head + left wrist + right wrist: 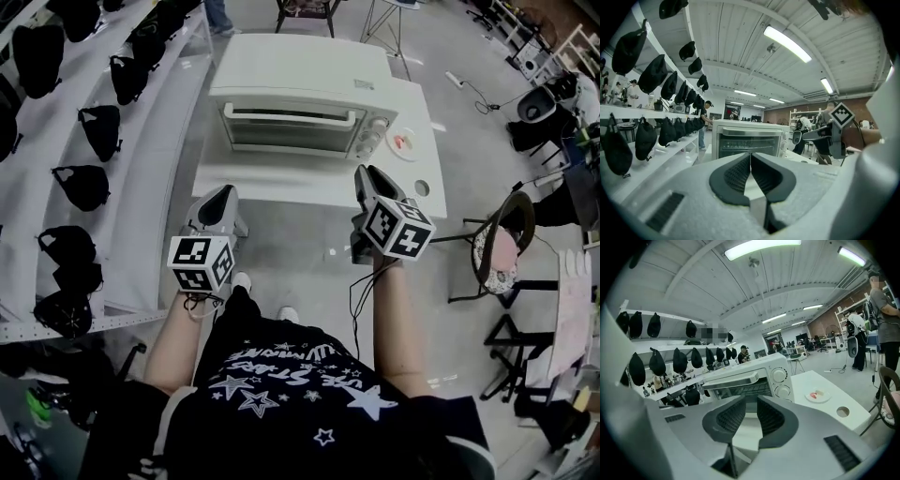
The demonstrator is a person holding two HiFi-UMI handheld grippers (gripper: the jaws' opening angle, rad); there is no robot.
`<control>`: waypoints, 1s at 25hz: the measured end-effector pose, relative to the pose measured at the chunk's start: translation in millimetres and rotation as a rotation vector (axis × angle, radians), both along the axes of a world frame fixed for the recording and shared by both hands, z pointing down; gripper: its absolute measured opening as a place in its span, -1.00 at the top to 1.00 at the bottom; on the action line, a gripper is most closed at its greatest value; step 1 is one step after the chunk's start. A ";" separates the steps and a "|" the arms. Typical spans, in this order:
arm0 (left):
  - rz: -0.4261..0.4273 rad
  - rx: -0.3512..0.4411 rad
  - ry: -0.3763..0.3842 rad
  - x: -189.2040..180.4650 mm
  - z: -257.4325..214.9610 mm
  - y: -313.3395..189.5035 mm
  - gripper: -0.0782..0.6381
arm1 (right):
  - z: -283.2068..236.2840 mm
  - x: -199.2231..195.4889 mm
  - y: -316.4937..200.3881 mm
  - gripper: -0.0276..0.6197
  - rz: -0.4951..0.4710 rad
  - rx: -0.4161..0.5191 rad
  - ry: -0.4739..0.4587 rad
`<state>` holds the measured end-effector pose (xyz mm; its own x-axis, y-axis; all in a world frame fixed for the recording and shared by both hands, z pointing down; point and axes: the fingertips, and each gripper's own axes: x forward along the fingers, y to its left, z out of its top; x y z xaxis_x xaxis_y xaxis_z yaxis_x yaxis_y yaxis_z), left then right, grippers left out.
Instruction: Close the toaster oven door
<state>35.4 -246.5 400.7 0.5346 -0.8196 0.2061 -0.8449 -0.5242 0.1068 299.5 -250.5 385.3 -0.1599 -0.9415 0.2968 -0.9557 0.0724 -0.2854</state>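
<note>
Jaws of the left gripper (750,158) are found pressed together on nothing. Those of the right gripper (749,404) are parted by a narrow gap and are likewise empty. The toaster oven (300,89) is sited at the back of the white table (281,187), apart from both grippers. Its door (286,133) appears upright and shut, though a slight gap cannot be ruled out at this range. The closing is judged done, with at most a confirming press left.

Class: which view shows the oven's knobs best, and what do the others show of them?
The right gripper view: the knobs face the camera, near and sharp. The head view shows them tiny, from steeply above. The left gripper view shows them small and pale at the oven's right edge.
</note>
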 end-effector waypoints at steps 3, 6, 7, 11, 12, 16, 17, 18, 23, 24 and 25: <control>-0.020 -0.024 -0.022 1.4 11.1 27.1 0.72 | 17.8 -4.1 16.5 0.72 -0.039 -0.019 -0.027; -0.028 -0.048 -0.025 3.5 16.9 44.3 0.72 | 32.0 -7.5 28.0 0.78 -0.061 -0.043 -0.052; -0.026 -0.052 -0.024 4.4 17.6 47.2 0.72 | 34.8 -8.4 30.4 0.80 -0.062 -0.048 -0.058; -0.016 -0.060 -0.022 4.3 21.1 51.2 0.72 | 40.4 -11.7 38.6 0.85 -0.052 -0.054 -0.065; -0.011 -0.063 -0.021 4.1 22.0 52.2 0.72 | 41.3 -12.2 40.7 0.87 -0.048 -0.056 -0.065; 0.015 -0.065 -0.008 -3.3 21.4 56.1 0.72 | 42.6 -20.4 48.7 0.90 -0.026 -0.066 -0.060; 0.023 -0.066 -0.005 -7.6 21.5 57.2 0.72 | 42.7 -25.2 51.2 0.90 -0.020 -0.067 -0.059; 0.032 -0.068 -0.003 -12.7 21.9 58.7 0.72 | 42.6 -30.7 54.3 0.90 -0.012 -0.068 -0.059; 0.085 -0.081 0.003 -44.2 24.3 68.4 0.72 | 40.5 -63.5 76.2 0.90 0.040 -0.065 -0.062; 0.095 -0.082 0.003 -51.3 24.8 70.1 0.72 | 40.9 -70.7 81.0 0.90 0.049 -0.068 -0.060; 0.104 -0.083 0.005 -58.2 25.3 71.6 0.72 | 41.3 -77.6 85.6 0.90 0.058 -0.071 -0.057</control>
<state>-22.7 -174.8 426.0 0.6168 -0.7402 0.2677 -0.7859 -0.5980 0.1572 222.0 -164.9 426.6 -0.1244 -0.9265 0.3551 -0.9398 -0.0048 -0.3417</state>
